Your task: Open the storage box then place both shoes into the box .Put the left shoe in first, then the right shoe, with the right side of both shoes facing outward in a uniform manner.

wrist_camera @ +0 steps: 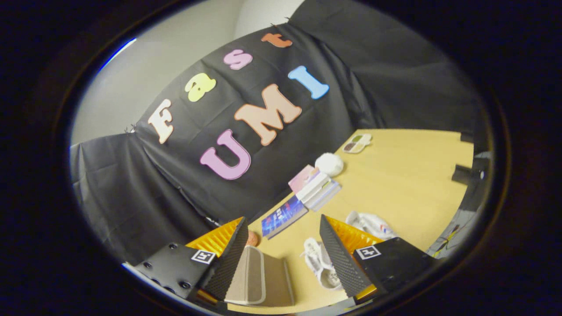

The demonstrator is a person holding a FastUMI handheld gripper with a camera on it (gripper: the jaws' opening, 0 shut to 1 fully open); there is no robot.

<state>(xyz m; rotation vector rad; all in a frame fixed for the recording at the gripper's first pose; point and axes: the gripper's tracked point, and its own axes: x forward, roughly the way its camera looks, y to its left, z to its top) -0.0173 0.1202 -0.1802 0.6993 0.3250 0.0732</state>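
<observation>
My gripper (pixel 283 239) hangs tilted above the wooden table (pixel 408 175), its fingers spread wide apart with nothing between them. Below the gap, close to the left finger, stands a beige storage box (pixel 259 281) with a pale rim; I cannot tell whether its lid is up. A white shoe (pixel 319 263) lies on the table just inside the right finger. A second white shoe (pixel 371 224) lies beyond that finger's tip, partly hidden by it.
Ahead of the fingers lie a dark blue book (pixel 283 216) and a stack of books (pixel 317 186). Farther off are a white ball (pixel 329 164) and a small tray (pixel 356 143). A small reddish object (pixel 252 238) sits by the left fingertip. Black cloth walls the table's far side.
</observation>
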